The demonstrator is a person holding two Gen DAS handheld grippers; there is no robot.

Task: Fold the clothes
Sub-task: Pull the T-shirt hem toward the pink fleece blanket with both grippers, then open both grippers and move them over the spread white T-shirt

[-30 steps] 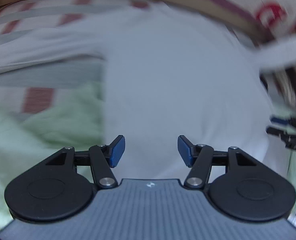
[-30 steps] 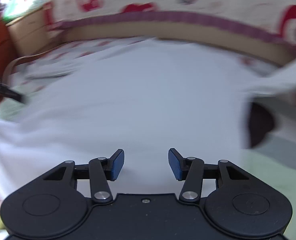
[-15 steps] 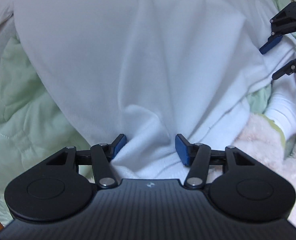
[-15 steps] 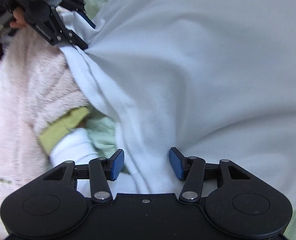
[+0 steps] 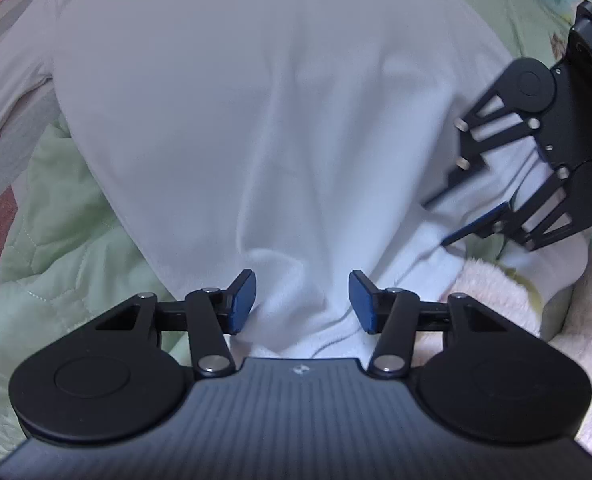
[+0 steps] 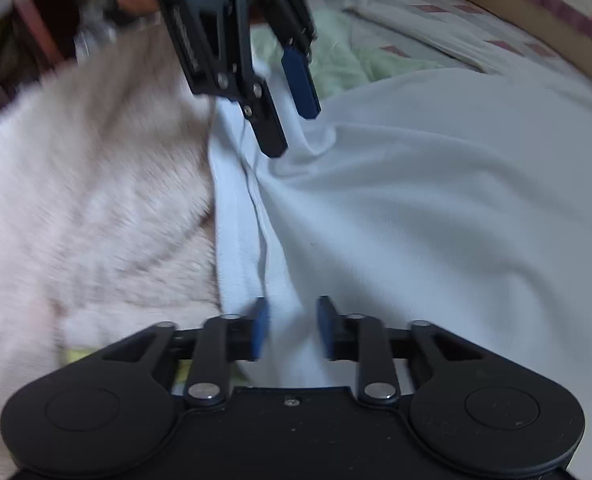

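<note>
Jaws apart on your left gripper (image 5: 301,300), hem of the white garment (image 5: 256,120) bunched between its blue pads. Your right gripper (image 6: 292,328) stands narrower but parted too, astride that hem. The garment spreads over a green quilt (image 5: 56,248), pink fleece (image 6: 96,200) alongside.

Left tool (image 5: 301,300) at lower centre, jaws parted; right tool (image 6: 292,328) at lower centre, jaws narrower, still apart.
</note>
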